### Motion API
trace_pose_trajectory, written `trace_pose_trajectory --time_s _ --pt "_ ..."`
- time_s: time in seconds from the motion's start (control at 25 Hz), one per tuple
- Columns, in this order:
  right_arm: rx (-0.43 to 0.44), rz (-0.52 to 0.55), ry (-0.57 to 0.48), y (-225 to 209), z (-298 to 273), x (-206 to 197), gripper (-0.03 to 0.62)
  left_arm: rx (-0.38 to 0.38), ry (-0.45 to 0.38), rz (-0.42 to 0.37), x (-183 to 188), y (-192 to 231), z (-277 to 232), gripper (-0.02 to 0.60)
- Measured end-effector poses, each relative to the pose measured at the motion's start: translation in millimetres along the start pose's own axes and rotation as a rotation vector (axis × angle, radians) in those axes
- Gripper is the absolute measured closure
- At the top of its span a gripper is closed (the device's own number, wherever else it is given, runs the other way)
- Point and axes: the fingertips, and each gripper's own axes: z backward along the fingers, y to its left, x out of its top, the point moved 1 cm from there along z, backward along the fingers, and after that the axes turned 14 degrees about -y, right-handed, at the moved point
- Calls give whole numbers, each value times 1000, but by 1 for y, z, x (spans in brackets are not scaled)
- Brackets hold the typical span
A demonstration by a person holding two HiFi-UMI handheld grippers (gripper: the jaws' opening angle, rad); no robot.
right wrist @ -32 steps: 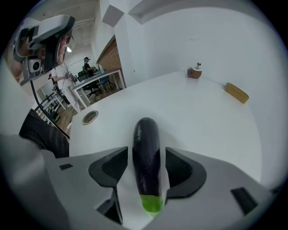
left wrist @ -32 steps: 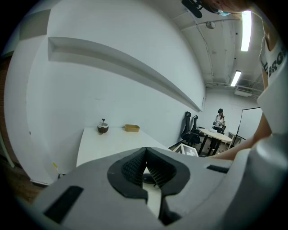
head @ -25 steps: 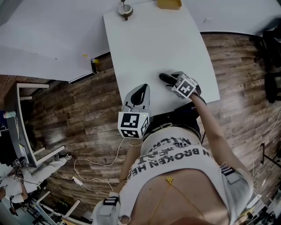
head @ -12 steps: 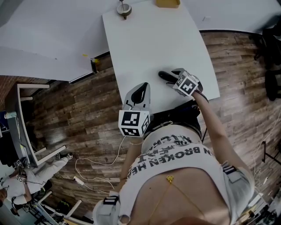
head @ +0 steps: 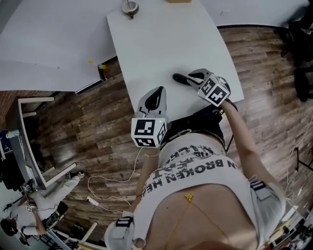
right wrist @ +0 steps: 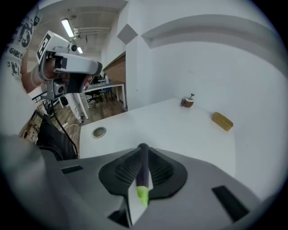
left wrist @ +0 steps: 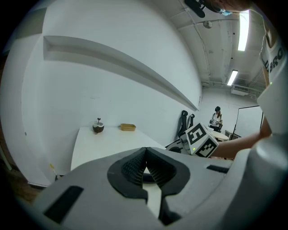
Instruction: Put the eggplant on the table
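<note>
Head view: both tongs are at the surface's near edge. The right tongs are by its near right corner, with the eggplant's dark tip poking out ahead.

Left gripper view: the left tongs are pressed together and empty. A bowl and a yellow block sit at the far edge.

Right gripper view: only here does the grip show. The jaws, just closing, pinch the eggplant lengthwise, its green stem toward the camera.

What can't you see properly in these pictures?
- Eggplant: right gripper view, mostly hidden by the pads of the right gripper, whose jaws have just been closing on it.
- Yellow block: head view, cut off by top edge.
- Small brown thing: too small to name, every view.
</note>
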Motion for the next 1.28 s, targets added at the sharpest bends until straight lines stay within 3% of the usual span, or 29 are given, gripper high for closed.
trace_pose_trajectory --time_s 0.12,0.52,0.8,1.28 --pt "-28 -19 -50 3 15 10 579 -5 1 -2 -1 -2 -2 575" --pt "-67 -70 -239 20 47 50 586 -46 -34 -9 7 -12 -13 575" --pt "-51 -97 -429 26 65 96 586 -107 -99 -27 28 -27 -21 575" --pt "-116 -116 -686 17 107 168 586 -157 -228 -79 84 -42 -24 575"
